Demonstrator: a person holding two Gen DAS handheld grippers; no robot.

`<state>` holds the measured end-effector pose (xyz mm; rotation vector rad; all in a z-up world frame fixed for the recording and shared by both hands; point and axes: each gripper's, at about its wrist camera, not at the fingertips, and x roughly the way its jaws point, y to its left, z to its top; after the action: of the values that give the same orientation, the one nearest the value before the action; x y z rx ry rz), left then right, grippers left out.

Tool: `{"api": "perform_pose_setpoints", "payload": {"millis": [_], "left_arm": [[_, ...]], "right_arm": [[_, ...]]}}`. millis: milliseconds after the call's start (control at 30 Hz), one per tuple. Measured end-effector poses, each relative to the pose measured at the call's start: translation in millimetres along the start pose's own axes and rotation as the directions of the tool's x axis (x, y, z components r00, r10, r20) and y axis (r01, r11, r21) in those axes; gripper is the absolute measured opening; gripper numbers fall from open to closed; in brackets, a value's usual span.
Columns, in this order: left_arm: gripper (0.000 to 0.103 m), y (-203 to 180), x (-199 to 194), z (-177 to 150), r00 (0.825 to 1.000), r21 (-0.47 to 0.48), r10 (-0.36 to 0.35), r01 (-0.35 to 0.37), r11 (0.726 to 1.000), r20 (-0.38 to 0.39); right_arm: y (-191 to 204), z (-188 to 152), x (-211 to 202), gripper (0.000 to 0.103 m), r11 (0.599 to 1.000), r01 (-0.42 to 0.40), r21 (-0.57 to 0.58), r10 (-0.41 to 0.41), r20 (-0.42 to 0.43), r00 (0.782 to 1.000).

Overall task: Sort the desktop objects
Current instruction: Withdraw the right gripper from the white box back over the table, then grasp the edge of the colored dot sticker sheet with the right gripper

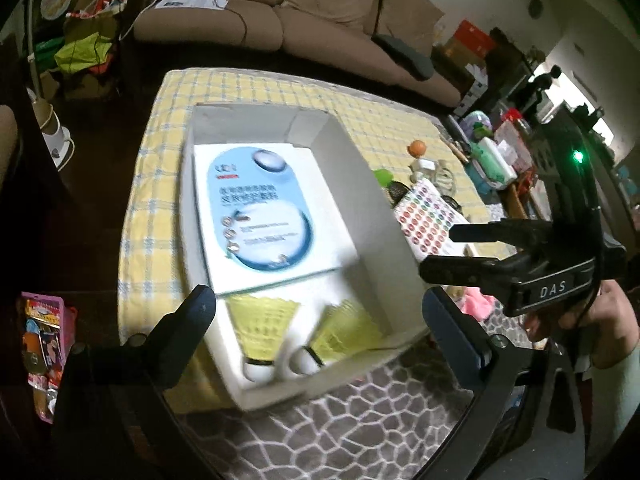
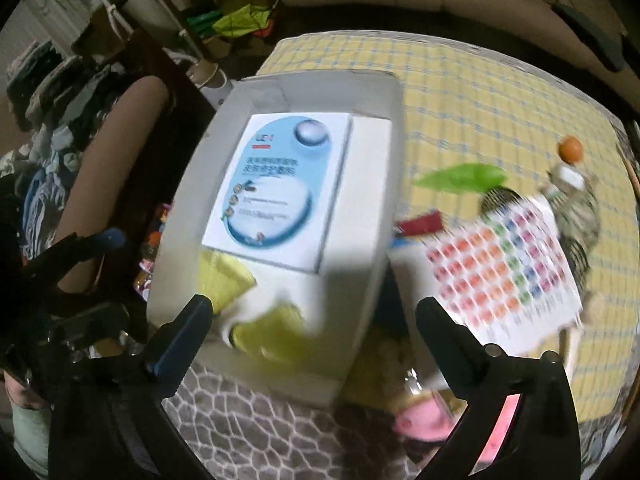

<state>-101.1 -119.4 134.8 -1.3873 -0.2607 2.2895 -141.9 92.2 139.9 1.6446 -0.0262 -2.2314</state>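
Note:
A white cardboard box point(image 1: 370, 184) lies on the yellow checked tablecloth point(image 1: 160, 208). In it are a flat white-and-blue printed pack point(image 1: 260, 204) and two yellow shuttlecocks point(image 1: 262, 320) point(image 1: 346, 330) at the near end. My left gripper point(image 1: 316, 300) hangs open above that end, with nothing between its fingers. My right gripper point(image 2: 314, 306) is also open and empty over the box's near right corner. In the left wrist view the right gripper point(image 1: 440, 252) hovers just right of the box. A sheet of coloured dot stickers point(image 2: 504, 264) lies right of the box.
Beside the sticker sheet lie a green leaf-shaped piece point(image 2: 460, 178), a red item point(image 2: 420, 224), an orange ball point(image 2: 571, 148) and a pink object point(image 2: 424, 420). A grey patterned mat point(image 1: 340, 420) covers the near side. A brown sofa point(image 1: 300, 12) stands behind the table.

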Motion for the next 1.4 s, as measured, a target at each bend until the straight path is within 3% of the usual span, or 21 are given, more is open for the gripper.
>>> {"api": "perform_pose_setpoints", "payload": {"millis": [367, 500, 767, 967, 1167, 1267, 1400], "left_arm": [[0.103, -65, 29, -20, 0.995, 0.058, 0.062, -0.057, 0.997, -0.083], [0.103, -81, 48, -22, 0.99, 0.072, 0.075, -0.067, 0.995, -0.118], [0.103, -80, 78, -19, 0.973, 0.04, 0.137, -0.132, 0.99, -0.184], [0.103, -87, 78, -10, 0.979, 0.06, 0.109, -0.1, 0.993, -0.173], [0.101, -104, 90, -9, 0.976, 0.094, 0.089, -0.072, 0.993, -0.2], [0.099, -105, 97, -8, 0.975, 0.083, 0.084, -0.068, 0.994, -0.208], [0.093, -107, 104, -7, 0.973, 0.078, 0.072, -0.056, 0.995, -0.22]], "right_arm": [[-66, -52, -30, 0.103, 0.996, 0.088, 0.032, -0.087, -0.014, 0.996], [-91, -55, -35, 0.103, 0.995, 0.073, 0.065, -0.073, -0.006, 0.997], [-125, -35, -12, 0.102, 0.99, 0.131, 0.061, -0.125, -0.088, 0.988], [-154, -20, -12, 0.102, 0.986, 0.053, 0.158, -0.04, -0.083, 0.996], [-177, -19, -6, 0.102, 0.973, 0.061, 0.225, -0.038, -0.105, 0.994], [-183, -23, 1, 0.097, 0.963, 0.009, 0.269, 0.018, -0.098, 0.995], [-189, -29, 15, 0.079, 0.942, -0.046, 0.331, 0.084, -0.102, 0.991]]}}
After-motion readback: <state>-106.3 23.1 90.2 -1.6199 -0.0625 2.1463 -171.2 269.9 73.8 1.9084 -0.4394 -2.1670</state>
